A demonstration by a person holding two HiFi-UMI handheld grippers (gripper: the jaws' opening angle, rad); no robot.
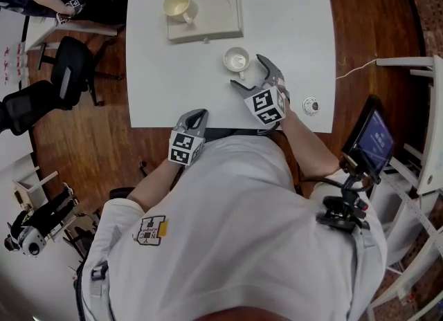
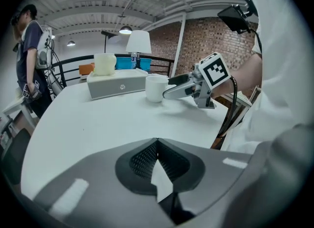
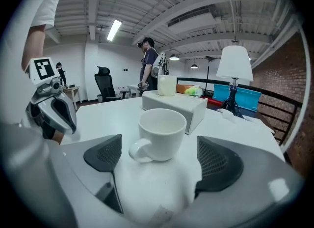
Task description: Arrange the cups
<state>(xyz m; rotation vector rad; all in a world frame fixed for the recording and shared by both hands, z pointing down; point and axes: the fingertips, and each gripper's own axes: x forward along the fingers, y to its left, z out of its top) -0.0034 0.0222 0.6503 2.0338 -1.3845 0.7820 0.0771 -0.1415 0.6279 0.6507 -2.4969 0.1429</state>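
A white cup (image 1: 237,59) stands upright on the white table (image 1: 159,77), handle toward me. My right gripper (image 1: 250,74) is open just behind it, one jaw to each side. In the right gripper view the cup (image 3: 162,133) sits a little past the two pads and neither touches it. A cream cup (image 1: 178,5) stands on a pale flat box (image 1: 214,19) at the far side, also visible as the cream cup (image 3: 167,85) on the box (image 3: 174,105). My left gripper (image 1: 197,115) is shut and empty at the table's near edge; its view shows the jaws (image 2: 156,146) closed together.
A small round object (image 1: 311,106) lies near the table's right edge, with a thin cable (image 1: 356,70) beyond it. Office chairs (image 1: 69,70) stand left of the table and a tablet on a stand (image 1: 374,140) to the right. A lamp (image 3: 234,65) and a person (image 3: 149,65) are behind.
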